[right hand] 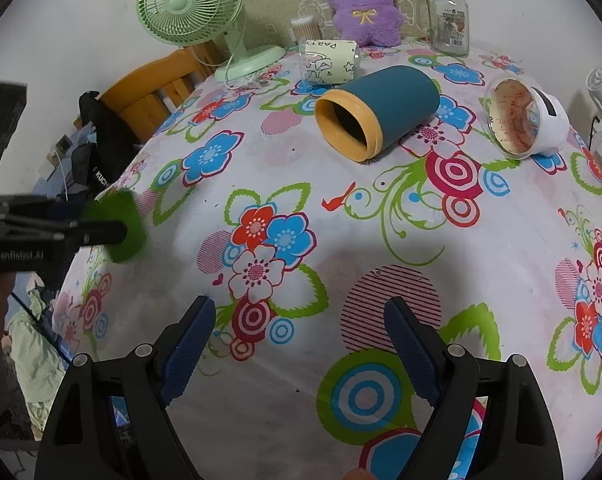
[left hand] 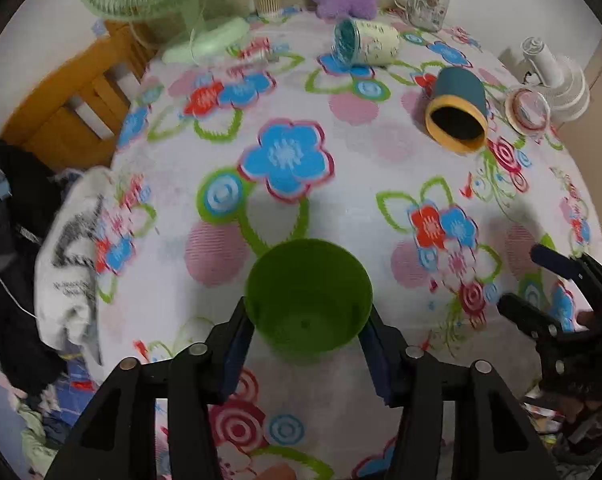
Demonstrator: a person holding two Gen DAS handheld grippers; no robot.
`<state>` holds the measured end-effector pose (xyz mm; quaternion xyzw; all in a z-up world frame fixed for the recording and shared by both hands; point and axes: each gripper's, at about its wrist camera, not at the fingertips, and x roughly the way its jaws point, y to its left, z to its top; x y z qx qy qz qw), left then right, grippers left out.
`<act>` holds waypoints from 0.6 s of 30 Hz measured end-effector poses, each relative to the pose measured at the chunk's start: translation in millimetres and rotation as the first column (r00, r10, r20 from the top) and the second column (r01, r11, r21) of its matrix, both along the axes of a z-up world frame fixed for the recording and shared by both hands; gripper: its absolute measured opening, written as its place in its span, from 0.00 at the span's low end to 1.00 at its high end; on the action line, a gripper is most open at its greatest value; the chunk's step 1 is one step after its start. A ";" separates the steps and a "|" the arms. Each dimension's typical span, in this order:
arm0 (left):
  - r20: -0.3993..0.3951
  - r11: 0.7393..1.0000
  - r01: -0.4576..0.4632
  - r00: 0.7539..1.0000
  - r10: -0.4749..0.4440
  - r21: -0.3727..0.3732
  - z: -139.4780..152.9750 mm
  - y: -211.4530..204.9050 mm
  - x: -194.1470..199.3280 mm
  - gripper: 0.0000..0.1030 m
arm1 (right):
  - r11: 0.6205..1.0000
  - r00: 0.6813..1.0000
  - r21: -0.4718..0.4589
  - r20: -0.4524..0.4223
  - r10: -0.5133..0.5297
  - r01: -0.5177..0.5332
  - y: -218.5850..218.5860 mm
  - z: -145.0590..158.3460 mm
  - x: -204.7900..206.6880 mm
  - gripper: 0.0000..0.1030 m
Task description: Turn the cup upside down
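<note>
The left gripper (left hand: 307, 344) holds the green cup (left hand: 309, 296) between its jaws, above the near part of the flowered bench (left hand: 341, 184). To its right, the right gripper (right hand: 299, 344) hovers, jaws spread, holding nothing.

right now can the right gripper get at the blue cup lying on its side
Probably yes: the right gripper is open and empty, and only bare tablecloth lies between it and the blue cup.
</note>
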<state>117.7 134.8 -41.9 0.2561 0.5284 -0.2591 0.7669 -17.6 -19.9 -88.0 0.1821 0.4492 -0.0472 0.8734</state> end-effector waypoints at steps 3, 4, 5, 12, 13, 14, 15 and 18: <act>0.021 1.000 -0.021 1.000 0.021 -0.008 1.3 -3.7 5.2 0.68 | 1.000 1.000 -0.006 0.000 0.002 -0.002 -1.2 -0.3 -1.7 0.85; 0.026 1.000 -0.023 0.999 0.024 -0.008 0.5 -5.0 6.5 0.69 | 1.000 1.000 -0.009 -0.001 0.002 -0.002 -2.1 -0.7 -1.9 0.85; 0.027 1.000 -0.023 0.999 0.024 -0.014 -0.6 -5.9 7.8 0.70 | 1.000 1.000 -0.010 -0.001 0.001 -0.001 -2.6 -1.2 -2.1 0.85; 0.069 0.991 -0.010 0.997 0.020 -0.136 2.7 9.1 -1.3 0.90 | 1.000 1.000 -0.005 -0.012 0.000 0.000 -6.0 -7.4 0.5 0.85; 0.089 0.986 -0.006 0.996 0.021 -0.166 3.9 14.4 -5.8 0.95 | 1.000 1.000 -0.003 -0.016 -0.001 0.001 -6.8 -9.1 1.8 0.85; 0.117 0.978 -0.002 0.993 0.027 -0.209 4.6 22.8 -12.7 0.96 | 1.000 1.000 -0.001 -0.022 -0.002 0.002 -7.5 -10.9 3.7 0.85; 0.136 0.968 0.000 0.990 0.035 -0.251 3.7 29.4 -18.7 0.98 | 1.000 1.000 -0.001 -0.025 -0.004 0.004 -7.7 -12.0 4.8 0.85; 0.201 0.944 -0.012 0.976 0.083 -0.329 -9.1 42.4 -30.1 0.99 | 1.000 1.000 -0.006 -0.026 0.004 -0.004 -5.6 -11.9 8.1 0.85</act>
